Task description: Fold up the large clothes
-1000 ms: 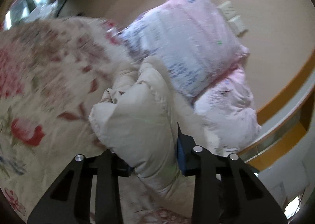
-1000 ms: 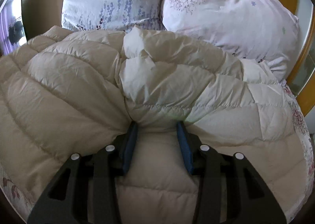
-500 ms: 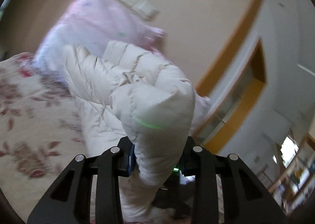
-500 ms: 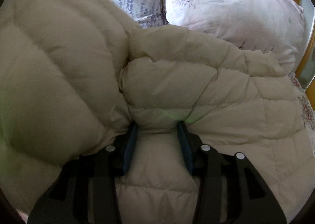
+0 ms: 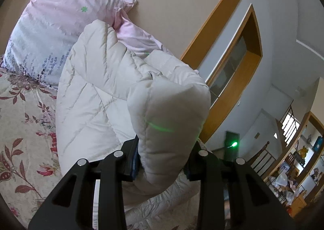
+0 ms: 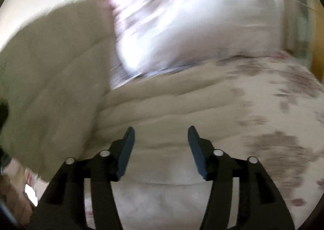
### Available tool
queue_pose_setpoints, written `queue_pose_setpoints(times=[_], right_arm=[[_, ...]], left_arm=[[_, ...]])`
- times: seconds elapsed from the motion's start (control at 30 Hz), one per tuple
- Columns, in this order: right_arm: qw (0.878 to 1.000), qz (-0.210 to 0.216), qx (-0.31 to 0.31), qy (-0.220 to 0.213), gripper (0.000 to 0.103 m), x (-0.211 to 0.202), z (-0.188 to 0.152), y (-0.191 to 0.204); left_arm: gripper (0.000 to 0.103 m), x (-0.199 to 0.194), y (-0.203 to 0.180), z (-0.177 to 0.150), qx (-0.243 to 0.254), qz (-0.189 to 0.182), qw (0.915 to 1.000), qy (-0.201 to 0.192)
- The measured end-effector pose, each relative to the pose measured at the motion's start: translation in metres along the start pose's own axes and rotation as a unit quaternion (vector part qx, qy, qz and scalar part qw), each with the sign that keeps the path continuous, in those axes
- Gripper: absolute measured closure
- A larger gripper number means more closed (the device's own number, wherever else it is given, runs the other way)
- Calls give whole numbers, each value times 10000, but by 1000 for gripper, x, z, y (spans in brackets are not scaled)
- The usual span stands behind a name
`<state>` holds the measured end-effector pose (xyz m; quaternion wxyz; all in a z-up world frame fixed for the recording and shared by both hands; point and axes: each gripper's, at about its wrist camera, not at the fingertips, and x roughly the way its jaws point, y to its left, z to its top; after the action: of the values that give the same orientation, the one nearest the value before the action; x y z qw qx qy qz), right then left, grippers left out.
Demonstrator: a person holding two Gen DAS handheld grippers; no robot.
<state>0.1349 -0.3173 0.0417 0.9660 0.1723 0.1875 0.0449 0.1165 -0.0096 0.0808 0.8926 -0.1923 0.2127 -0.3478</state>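
While the left gripper clamps a thick fold of the cream puffer jacket, the right gripper has just let go

Lifted clear of the bed, the pinched fold bulges up between the left jaws, and the rest of the jacket trails down onto the floral bedspread toward the head of the bed, where its far edge lies against the pink pillows at the wall. The right jaws have just been opening and stand apart with nothing pressed between them; in that blurred view the jacket lies below and ahead of the blue pads, with a pillow beyond it and the flowered bedspread to the right
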Motion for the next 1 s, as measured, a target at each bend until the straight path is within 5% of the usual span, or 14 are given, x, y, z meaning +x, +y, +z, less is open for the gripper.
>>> queue_pose_setpoints(times=[0.07,0.17,0.27,0.47,0.57,0.8,1.0], right_arm=[[9989,-215,410,108,42,3,7,-30],[9929,78,1019,604,44,26,9,-67],[9833,728,1338,993,77,49,3,-79],[9849,823,1162,983,88,66,7,-71],[9869,728,1009,1025,88,71,11,-70],[9926,-162,1172,284,59,21,28,-104],[9812,1313,1409,-116,46,-15,55,-102]], left_arm=[[70,8,-3,-1,55,-34,9999,88],[70,19,-12,-7,196,-119,9994,247],[70,34,-25,-14,381,-262,9978,478],[70,81,-53,-47,950,-575,9837,1412],[70,103,-59,-67,1186,-480,9736,1891],[69,135,-45,-89,1139,-107,9616,2495],[69,139,-42,-91,1204,0,9573,2629]])
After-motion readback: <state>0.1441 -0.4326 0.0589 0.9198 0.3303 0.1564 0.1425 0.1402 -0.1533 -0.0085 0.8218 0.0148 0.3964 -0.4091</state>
